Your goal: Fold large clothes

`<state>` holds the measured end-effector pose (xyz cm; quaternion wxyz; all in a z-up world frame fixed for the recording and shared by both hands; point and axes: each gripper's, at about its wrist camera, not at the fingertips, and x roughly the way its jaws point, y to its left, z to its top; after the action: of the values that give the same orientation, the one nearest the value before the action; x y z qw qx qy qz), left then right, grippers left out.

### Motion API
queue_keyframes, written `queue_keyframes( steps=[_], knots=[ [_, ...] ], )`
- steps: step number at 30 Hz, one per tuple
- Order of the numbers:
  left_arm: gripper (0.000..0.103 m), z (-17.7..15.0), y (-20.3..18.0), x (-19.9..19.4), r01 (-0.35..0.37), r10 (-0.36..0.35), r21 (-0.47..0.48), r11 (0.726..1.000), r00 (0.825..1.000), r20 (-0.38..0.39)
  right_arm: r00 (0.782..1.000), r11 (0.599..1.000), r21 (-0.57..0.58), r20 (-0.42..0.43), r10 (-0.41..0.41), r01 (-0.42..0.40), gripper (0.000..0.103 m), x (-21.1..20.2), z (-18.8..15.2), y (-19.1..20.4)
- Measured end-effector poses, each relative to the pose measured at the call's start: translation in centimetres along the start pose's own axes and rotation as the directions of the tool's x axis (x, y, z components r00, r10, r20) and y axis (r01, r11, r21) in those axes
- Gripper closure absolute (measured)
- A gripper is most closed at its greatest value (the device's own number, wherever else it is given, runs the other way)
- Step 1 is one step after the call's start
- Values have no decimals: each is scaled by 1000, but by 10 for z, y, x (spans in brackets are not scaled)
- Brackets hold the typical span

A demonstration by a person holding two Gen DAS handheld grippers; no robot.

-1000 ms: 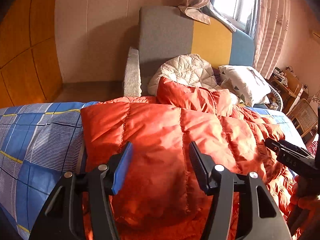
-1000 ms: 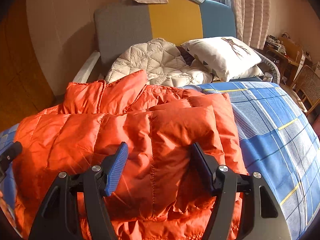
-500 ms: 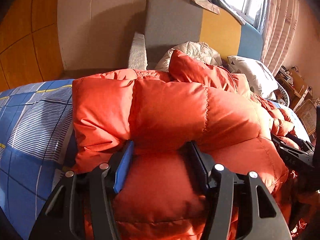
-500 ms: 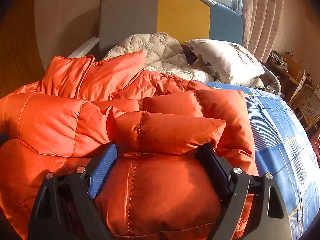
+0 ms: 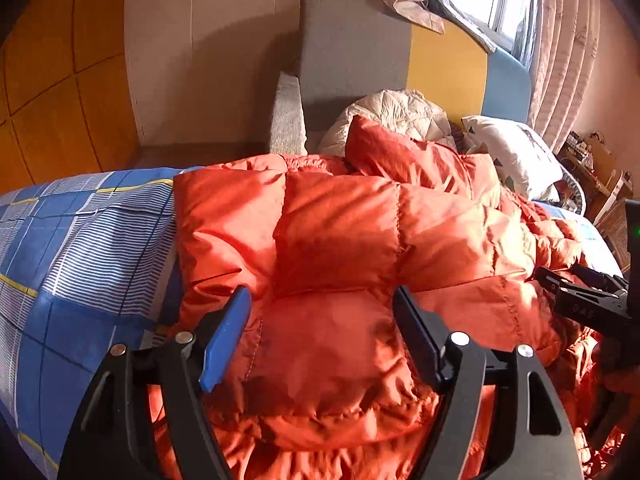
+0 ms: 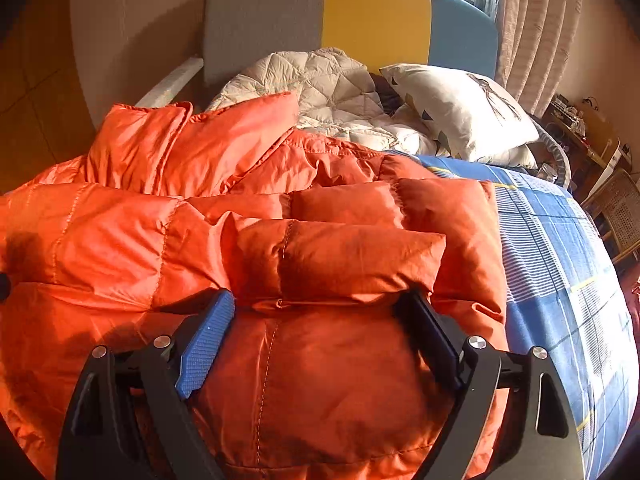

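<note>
An orange down jacket [image 5: 340,248] lies across the blue checked bedsheet [image 5: 60,248], its collar [image 6: 192,140] toward the headboard end and its long axis running from the foot edge up toward the pillow [image 6: 452,108] and the cream quilt [image 6: 320,84]. Both tongs sit at the near hem. The left gripper [image 5: 320,320] stands wide open with puffy fabric bulging between its jaws, nothing pinched; the right gripper [image 6: 320,312] is equally wide, straddling a folded panel without clamping it. The jacket lies straight ahead of both, the left nearer the sheet's left edge, the right nearer the right edge. The next fold likely carries the hem toward the collar.
</note>
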<state>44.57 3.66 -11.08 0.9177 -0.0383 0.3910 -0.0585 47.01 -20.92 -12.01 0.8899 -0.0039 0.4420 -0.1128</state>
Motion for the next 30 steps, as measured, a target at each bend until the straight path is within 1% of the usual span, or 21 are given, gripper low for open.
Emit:
queue_keyframes(
  steps=[3, 6, 7, 9, 16, 18, 19, 22, 26, 27, 29, 30],
  knots=[
    [29, -3, -1, -6, 9, -9, 0, 1000, 1000, -25, 999, 999, -6, 44, 32, -31, 16, -25, -2, 2],
    [29, -13, -7, -4, -14, 15, 32, 999, 999, -36, 996, 997, -14, 46, 80, -80, 15, -38, -10, 12],
    [28, -14, -7, -1, -16, 18, 31, 999, 999, -40, 996, 996, -22, 39, 85, -84, 15, -37, -13, 16],
    [27, -15, -5, 4, -19, 20, 25, 1000, 999, -48, 998, 997, -42, 22, 65, -64, 14, -30, -19, 24],
    [26, -16, -2, 16, -15, 17, 26, 1000, 998, -62, 999, 997, -59, -13, 39, -39, 10, -4, -26, 30],
    [25, -16, 0, 8, -13, 14, 9, 1000, 998, -55, 999, 998, -50, -24, 43, -44, 10, -8, -24, 29],
    [22, -17, 3, 2, -10, 10, -6, 1000, 999, -49, 998, 998, -42, -28, 52, -53, 10, -12, -23, 27],
    [21, -26, 13, -20, 15, -17, -52, 999, 999, -33, 997, 997, -30, -21, 74, -75, 10, -29, -26, 18],
    [21, -51, 27, -50, 23, -26, -72, 997, 999, -32, 996, 995, -33, -18, 89, -89, 10, -56, -40, 4],
    [21, -57, 31, -57, 19, -22, -76, 997, 999, -35, 996, 996, -34, -22, 87, -88, 10, -61, -44, 0],
    [21, -71, 40, -73, 35, -38, -95, 995, 999, -34, 995, 996, -33, -40, 86, -87, 10, -71, -54, -12],
    [21, -78, 44, -81, 29, -32, -94, 995, 999, -31, 995, 996, -32, -46, 84, -85, 10, -77, -59, -19]
  ],
)
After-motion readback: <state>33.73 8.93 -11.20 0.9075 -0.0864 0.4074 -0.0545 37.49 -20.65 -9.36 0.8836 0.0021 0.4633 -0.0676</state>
